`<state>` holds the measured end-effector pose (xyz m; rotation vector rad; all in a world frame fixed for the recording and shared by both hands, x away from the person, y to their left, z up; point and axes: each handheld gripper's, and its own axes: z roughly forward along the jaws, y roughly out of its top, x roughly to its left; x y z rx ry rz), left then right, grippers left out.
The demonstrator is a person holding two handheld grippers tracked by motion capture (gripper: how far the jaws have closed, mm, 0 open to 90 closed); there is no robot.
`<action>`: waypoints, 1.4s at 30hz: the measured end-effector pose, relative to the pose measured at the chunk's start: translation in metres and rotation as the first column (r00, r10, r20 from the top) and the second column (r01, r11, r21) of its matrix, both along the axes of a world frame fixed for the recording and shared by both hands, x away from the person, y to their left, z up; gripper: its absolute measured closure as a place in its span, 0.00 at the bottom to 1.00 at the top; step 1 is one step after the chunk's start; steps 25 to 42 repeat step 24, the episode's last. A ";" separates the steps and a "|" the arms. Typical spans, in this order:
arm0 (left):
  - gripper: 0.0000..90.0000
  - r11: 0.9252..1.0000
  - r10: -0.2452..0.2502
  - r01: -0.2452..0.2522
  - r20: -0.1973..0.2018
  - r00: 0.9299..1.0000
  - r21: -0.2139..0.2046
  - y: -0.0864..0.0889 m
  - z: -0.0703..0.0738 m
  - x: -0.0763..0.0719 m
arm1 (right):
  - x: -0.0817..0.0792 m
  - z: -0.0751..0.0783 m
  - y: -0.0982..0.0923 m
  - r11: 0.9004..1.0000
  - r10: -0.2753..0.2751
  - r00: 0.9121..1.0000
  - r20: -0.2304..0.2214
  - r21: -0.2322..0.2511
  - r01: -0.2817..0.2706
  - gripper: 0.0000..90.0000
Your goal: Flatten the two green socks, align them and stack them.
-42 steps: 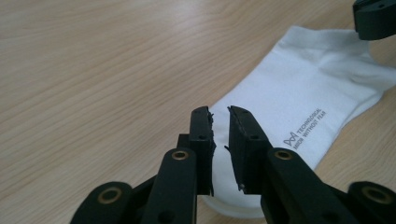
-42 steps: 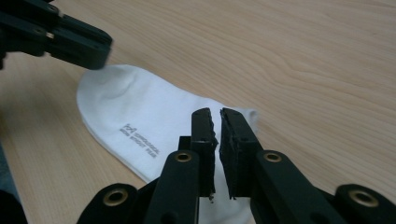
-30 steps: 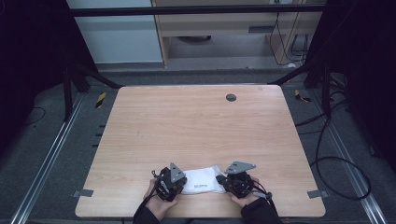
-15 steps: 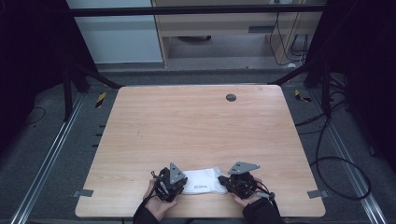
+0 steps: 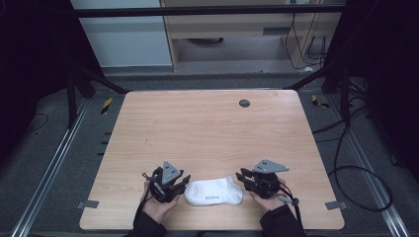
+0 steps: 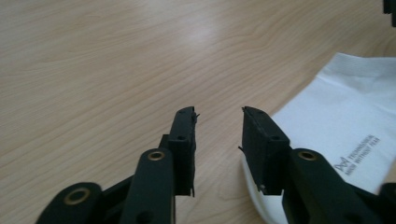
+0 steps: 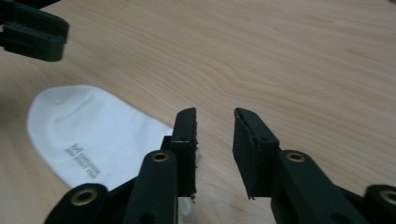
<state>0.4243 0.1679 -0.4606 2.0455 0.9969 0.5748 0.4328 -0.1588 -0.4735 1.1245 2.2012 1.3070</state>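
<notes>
A white ankle sock (image 5: pixel 214 191) with a small grey print lies flat near the table's front edge. My left gripper (image 5: pixel 185 182) rests just left of it, jaws pointing at its rounded end. In the left gripper view the gripper (image 6: pixel 218 117) is open over bare wood, with the sock (image 6: pixel 345 112) beside its right jaw. My right gripper (image 5: pixel 241 177) sits just right of the sock. In the right gripper view it (image 7: pixel 215 116) is open too, nothing between the jaws, with the sock (image 7: pixel 93 126) beside and partly under the left jaw.
The wooden table (image 5: pixel 207 133) has a round dark grommet (image 5: pixel 244 103) near its far edge. The left gripper's jaw (image 7: pixel 32 30) shows at the top left of the right gripper view. Cables (image 5: pixel 346 163) trail on the floor to the right.
Both grippers have drawn slightly apart, away from the sock's two ends. The sock stays in place on the table.
</notes>
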 end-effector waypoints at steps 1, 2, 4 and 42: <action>0.67 1.000 0.009 -0.009 0.006 1.000 -0.003 0.004 0.000 0.002 | 0.001 0.000 -0.003 1.000 -0.018 1.000 -0.001 0.001 0.018 0.71; 0.65 1.000 0.018 -0.018 0.010 1.000 -0.005 0.008 0.000 0.004 | 0.003 0.000 -0.007 0.999 -0.032 0.999 0.007 -0.002 0.032 0.69; 0.61 0.999 0.037 -0.037 0.022 0.999 -0.013 0.016 0.001 0.007 | 0.007 0.000 -0.015 0.998 -0.060 0.998 0.018 -0.008 0.060 0.63; 0.34 0.995 0.098 -0.098 0.029 0.995 -0.015 0.078 -0.003 0.024 | 0.023 -0.013 -0.084 0.965 -0.260 0.965 0.018 -0.013 0.261 0.23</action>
